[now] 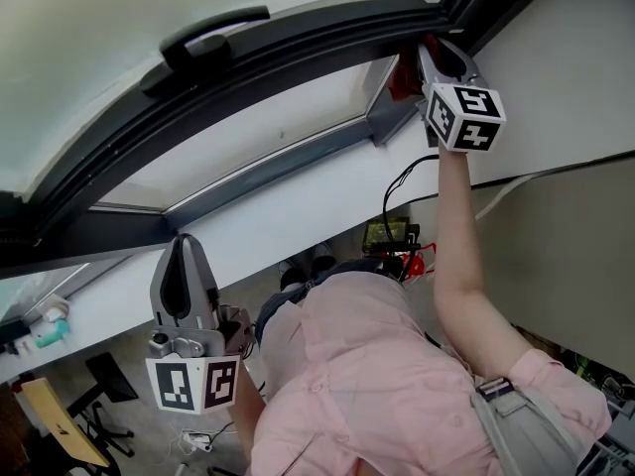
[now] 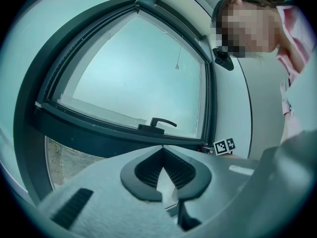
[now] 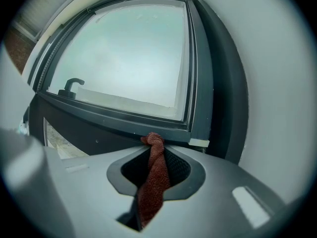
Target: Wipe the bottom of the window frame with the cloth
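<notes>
We face the dark window frame (image 1: 298, 43), and the wipe looks barely begun. Our right gripper (image 1: 425, 50) sits at the frame's lower right corner, with the whole bottom rail toward the handle (image 3: 73, 86) left to cover. Our left gripper (image 1: 185, 246) hangs low, well apart, jaws together on nothing. The right jaws pinch the cloth (image 3: 154, 175), a rust-red knit strip twisted rope-like, its tip touching the rail.

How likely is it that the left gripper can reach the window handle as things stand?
Probably yes: the handle lies straight ahead of the left gripper with nothing between, though its shut jaws must open.
</notes>
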`<state>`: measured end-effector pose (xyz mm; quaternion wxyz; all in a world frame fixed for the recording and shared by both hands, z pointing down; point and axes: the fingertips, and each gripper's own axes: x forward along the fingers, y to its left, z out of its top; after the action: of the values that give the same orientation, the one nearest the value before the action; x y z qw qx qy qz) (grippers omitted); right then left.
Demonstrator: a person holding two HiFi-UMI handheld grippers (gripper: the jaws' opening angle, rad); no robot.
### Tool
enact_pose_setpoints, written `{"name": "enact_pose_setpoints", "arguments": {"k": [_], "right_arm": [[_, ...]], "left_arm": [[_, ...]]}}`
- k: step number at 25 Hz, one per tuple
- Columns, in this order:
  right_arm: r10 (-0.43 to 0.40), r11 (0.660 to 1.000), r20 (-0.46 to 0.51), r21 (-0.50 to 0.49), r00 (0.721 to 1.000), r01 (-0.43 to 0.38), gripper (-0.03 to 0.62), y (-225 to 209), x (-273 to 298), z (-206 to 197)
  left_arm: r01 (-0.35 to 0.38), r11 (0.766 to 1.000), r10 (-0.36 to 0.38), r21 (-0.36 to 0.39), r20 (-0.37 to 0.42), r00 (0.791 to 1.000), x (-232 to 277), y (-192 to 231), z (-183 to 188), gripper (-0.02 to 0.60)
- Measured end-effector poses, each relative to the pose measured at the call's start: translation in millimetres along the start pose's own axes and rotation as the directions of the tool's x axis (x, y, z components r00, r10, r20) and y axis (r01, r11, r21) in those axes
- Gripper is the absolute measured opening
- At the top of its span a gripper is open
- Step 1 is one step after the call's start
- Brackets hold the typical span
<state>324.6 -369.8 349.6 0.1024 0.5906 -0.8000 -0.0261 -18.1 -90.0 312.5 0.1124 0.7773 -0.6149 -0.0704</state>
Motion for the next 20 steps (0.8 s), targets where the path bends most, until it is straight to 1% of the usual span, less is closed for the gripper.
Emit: {"name": "enact_pose_setpoints", "arguments": {"k": [6,12,14,16,20], "right_arm": [[-0.015,1.0,-0.011,0.017,1.0,0.015,0.064,-12,-1,-2],[0.006,0.999,-0.011,0.054,1.0,-0.005,0.064,-10,-3,-1],[0.029,0.997,-0.017,0.076,0.999,-0.028,0.064,-5,-8,-2],[0.07,0.994,-0.018,0.087,0.997,-0.068,0.064,6,-17,0],[0.187,0.976,0.023,0.11,0.982,-0.188,0.064,48,-48,12]], "left_arm": [[0.004,1.0,-0.004,-0.009,-0.001,1.0,2,-3,2,0.0],[0.015,1.0,-0.015,-0.015,-0.003,1.0,1,-6,-1,0.0],[0.019,1.0,-0.019,-0.018,-0.006,1.0,0,-6,-2,0.0],[0.024,1.0,-0.024,-0.019,-0.009,1.0,-2,-5,-2,0.0],[0.034,0.999,-0.034,-0.025,-0.014,0.999,-7,-2,-3,0.0]]}}
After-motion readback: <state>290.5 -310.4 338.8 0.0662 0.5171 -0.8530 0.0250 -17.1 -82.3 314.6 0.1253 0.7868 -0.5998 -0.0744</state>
